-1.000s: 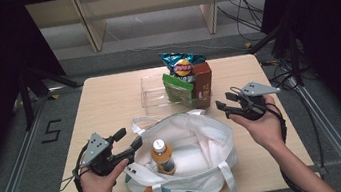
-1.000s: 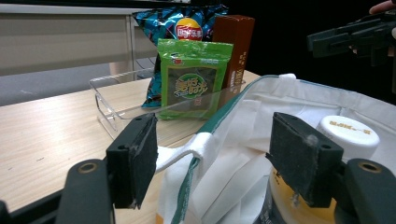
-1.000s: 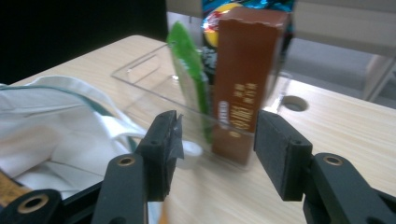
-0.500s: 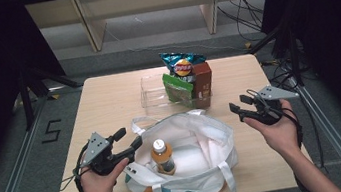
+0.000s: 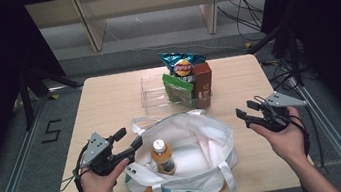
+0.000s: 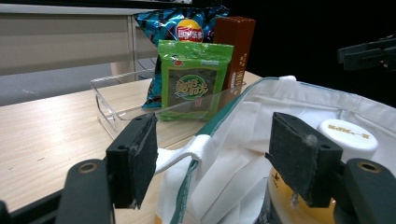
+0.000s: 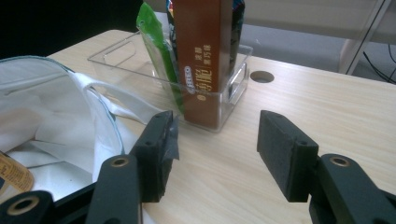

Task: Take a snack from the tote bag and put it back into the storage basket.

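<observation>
Looking down from the high view, I saw my left gripper [image 5: 130, 138] at the left rim of the white tote bag [image 5: 200, 145], jaws spread wide and holding nothing. In the left gripper view the bag's white strap [image 6: 187, 156] lay between those jaws, though I could not tell whether either pad touched it. An orange-labelled bottle [image 5: 162, 156] with a white cap stood upright inside the bag, near its left side. My right gripper [image 5: 245, 113] hung over the table [image 5: 108, 99] just right of the bag, jaws also wide and empty. Farther off, a clear tray [image 5: 152, 89] held a green packet [image 5: 177, 89], a blue crisp bag [image 5: 180, 64] and a brown carton [image 5: 202, 79], all standing at its right end. The right gripper view showed that carton [image 7: 203, 56] straight ahead beyond the open jaws.
</observation>
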Tool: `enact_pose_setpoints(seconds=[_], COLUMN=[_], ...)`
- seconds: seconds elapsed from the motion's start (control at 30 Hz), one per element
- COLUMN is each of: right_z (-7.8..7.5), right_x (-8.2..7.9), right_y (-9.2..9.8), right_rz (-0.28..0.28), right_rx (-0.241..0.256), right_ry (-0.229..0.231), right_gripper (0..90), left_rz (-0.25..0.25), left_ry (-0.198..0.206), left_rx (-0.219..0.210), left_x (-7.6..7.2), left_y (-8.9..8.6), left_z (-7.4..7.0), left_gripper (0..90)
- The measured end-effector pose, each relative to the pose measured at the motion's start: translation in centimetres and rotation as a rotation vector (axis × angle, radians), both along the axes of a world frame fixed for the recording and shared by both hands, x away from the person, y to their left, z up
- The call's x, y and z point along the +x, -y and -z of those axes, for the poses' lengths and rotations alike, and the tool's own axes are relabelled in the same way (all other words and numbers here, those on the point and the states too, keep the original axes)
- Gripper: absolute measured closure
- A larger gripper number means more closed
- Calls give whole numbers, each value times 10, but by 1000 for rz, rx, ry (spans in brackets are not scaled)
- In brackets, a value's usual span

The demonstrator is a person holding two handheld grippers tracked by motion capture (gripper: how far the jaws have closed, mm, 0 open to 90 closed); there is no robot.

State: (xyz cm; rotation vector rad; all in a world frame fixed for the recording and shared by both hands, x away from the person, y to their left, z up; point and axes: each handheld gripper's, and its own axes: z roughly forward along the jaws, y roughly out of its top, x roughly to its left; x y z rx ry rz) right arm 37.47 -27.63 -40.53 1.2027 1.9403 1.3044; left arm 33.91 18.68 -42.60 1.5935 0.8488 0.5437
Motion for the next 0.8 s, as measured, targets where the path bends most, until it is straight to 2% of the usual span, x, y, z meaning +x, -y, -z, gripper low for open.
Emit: enact_pose_setpoints(seconds=[0.03,0.1,0.27,0.3,0.33,0.37,0.4,0.43,0.5,0.53,0.57,0.6,0.67,0.7,0.77,0.8], right_z=[0,2,2,3,1,1,0,0,1,1,1,1,2,2,3,2], right_x=[-2,-3,-7,-6,-8,-8,-8,-8,-8,-7,-7,-8,-8,-6,-6,-8], right_y=[1,5,8,10,10,12,11,15,15,18,20,17,20,22,23,20], right_rz=[3,0,27,32,35,43,43,45,55,54,56,58,58,51,52,67], right_rx=[4,-9,-10,-33,-14,-22,5,-29,4,-19,-27,12,-5,-23,-22,-2], right_ry=[-7,10,-5,22,6,4,7,18,6,22,18,-3,1,21,18,-3], right_gripper=[472,472,471,471,471,471,471,471,469,469,469,469,469,469,468,468], left_rz=[1,5,10,14,18,21,27,30,44,40,43,47,59,56,73,74], left_ry=[1,5,11,14,17,13,15,18,23,15,17,22,31,25,34,30], left_rx=[-5,-6,-17,-15,-17,-26,-26,-24,-25,-21,-23,-23,-35,-25,-38,-31], left_x=[-1,-2,-6,-7,-9,-11,-14,-15,-20,-22,-24,-25,-25,-27,-28,-29], left_y=[0,0,2,2,2,3,4,4,6,6,7,7,9,9,12,13], left_z=[0,-1,-3,-4,-5,-5,-6,-6,-6,-6,-7,-7,-8,-9,-11,-11], left_gripper=[320,321,321,321,320,320,318,319,320,321,321,321,323,324,331,335])
